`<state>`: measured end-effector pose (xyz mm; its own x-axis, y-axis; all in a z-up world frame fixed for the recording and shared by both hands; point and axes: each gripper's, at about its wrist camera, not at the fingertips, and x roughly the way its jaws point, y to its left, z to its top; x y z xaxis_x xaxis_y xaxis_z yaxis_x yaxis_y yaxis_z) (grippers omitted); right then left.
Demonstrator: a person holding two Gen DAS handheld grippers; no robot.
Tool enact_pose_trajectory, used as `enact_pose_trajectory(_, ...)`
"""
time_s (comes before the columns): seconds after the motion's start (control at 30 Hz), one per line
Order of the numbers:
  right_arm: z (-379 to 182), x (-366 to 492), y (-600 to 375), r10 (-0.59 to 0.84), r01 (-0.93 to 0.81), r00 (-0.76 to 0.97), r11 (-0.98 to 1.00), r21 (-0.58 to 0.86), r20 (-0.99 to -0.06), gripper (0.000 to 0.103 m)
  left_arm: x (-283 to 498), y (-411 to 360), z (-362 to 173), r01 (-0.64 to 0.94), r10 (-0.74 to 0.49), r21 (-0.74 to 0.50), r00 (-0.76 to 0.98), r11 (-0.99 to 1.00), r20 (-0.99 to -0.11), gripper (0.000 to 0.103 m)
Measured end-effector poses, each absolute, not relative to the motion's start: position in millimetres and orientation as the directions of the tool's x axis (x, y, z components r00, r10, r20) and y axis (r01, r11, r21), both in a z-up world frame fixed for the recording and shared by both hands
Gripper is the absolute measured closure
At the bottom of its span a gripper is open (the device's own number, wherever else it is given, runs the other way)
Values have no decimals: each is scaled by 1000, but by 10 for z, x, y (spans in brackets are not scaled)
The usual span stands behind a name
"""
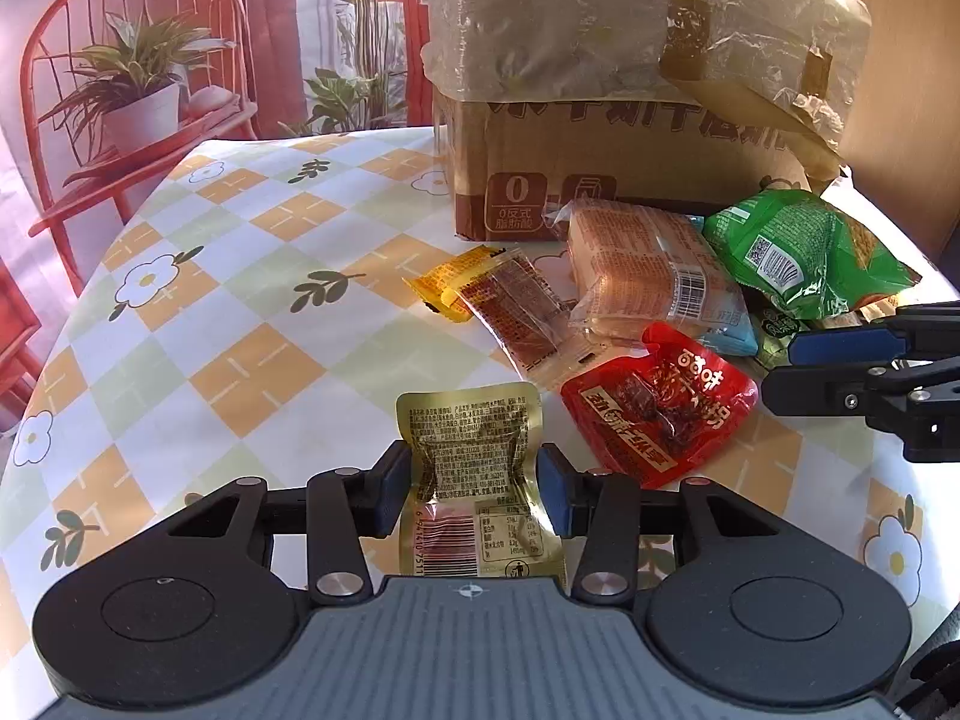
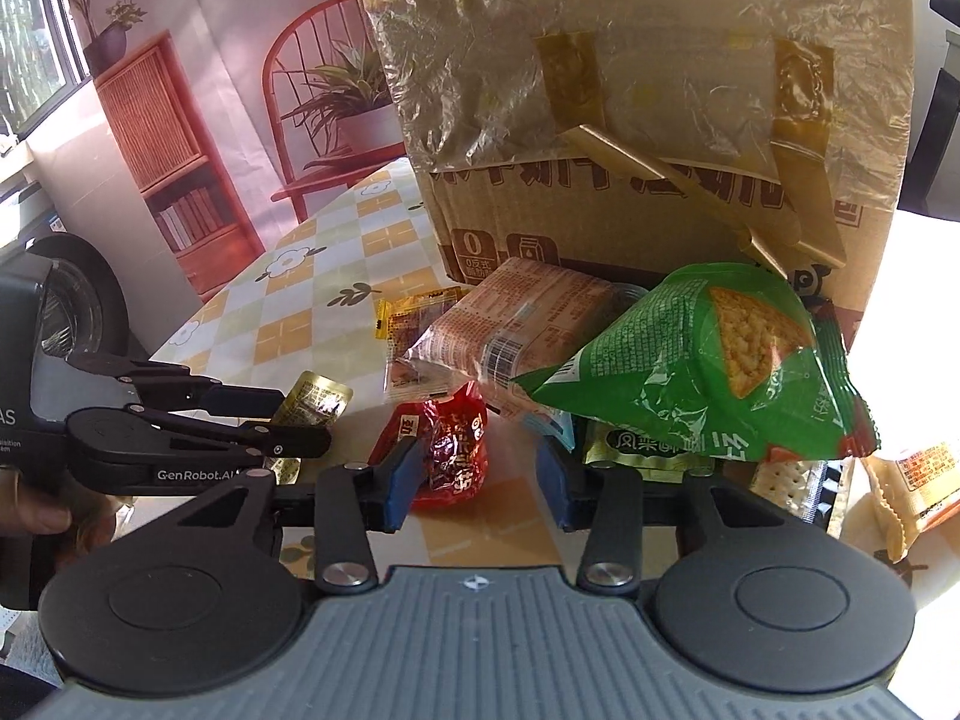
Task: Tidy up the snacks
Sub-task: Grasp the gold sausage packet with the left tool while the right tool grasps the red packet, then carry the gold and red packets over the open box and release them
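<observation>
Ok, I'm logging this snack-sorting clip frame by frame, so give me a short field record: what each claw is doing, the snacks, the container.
left claw: shut on the gold packet, pads at its sides
right claw: open, no grip, red packet just ahead between its fingers
loose snacks: green bag, clear-wrapped biscuit pack, yellow sachet, piled beside the box
container: cardboard box, film-covered top
surface: checked floral tablecloth
</observation>
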<state>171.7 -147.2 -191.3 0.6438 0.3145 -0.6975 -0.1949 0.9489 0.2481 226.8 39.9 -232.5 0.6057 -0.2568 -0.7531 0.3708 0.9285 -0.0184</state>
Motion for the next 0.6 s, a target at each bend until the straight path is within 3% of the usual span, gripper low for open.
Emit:
enact_pose_trajectory(0.33,-2199,2060,-1297,319,-222,580,947,231,-749,58,2197,546,-2170,314,-286,-96,643,945,-711,55)
enact_pose_trajectory(0.47,-2239,2078,-1214,293,-242,582,953,183,-758,70,2188,547,-2162,313,-287,-98,644,945,-709,55)
enact_pose_trajectory(0.53,-2225,2054,-1218,309,-254,577,948,194,-756,84,2170,551,-2152,311,-289,-101,648,945,-705,55)
enact_pose_trajectory(0.6,-2194,2015,-1221,311,-264,587,946,187,-748,85,2156,555,-2130,310,-292,-106,652,945,-699,55)
